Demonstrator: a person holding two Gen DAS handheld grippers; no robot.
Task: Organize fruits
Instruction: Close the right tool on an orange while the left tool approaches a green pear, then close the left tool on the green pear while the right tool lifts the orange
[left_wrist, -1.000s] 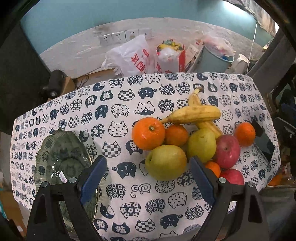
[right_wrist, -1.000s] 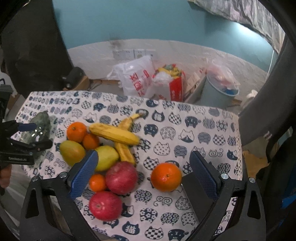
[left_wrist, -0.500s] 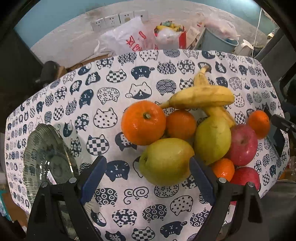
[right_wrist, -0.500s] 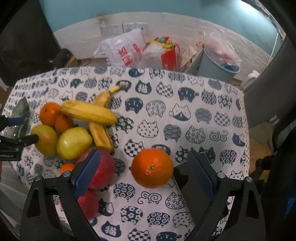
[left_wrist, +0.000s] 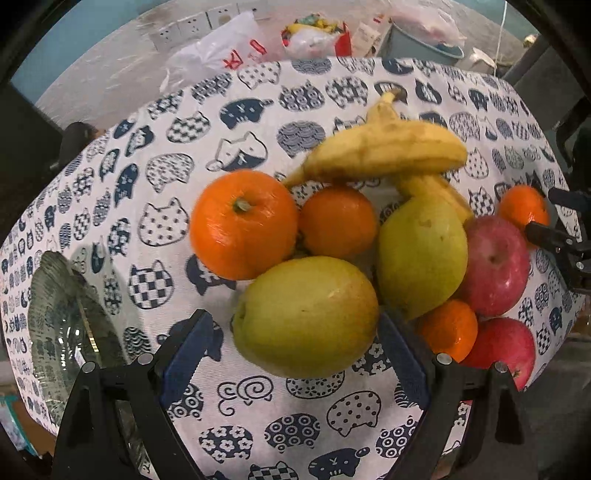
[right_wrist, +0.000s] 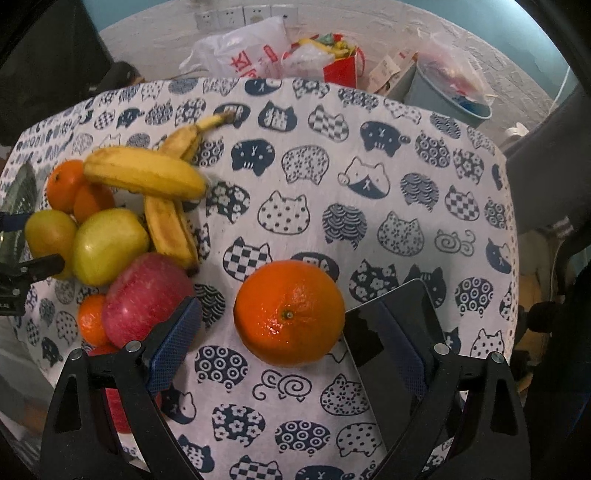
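Observation:
A pile of fruit lies on a cat-print tablecloth (left_wrist: 162, 225). My left gripper (left_wrist: 295, 339) is open, its pads on either side of a yellow-green pear (left_wrist: 306, 314), not touching it. Behind the pear lie a large orange (left_wrist: 242, 225), a smaller orange (left_wrist: 338, 221), a second pear (left_wrist: 421, 254), bananas (left_wrist: 388, 151) and red apples (left_wrist: 495, 266). My right gripper (right_wrist: 291, 332) is open around a lone orange (right_wrist: 290, 314), apart from the pile (right_wrist: 110, 236).
A green glass plate (left_wrist: 62, 325) sits at the table's left edge. A dark tablet-like slab (right_wrist: 399, 328) lies under my right gripper's right finger. Plastic bags (right_wrist: 243, 55) and a bin (right_wrist: 443, 85) stand on the floor behind the table.
Both grippers have moved forward and down. The pear now sits between the left pads and the lone orange between the right pads. Both stay open.

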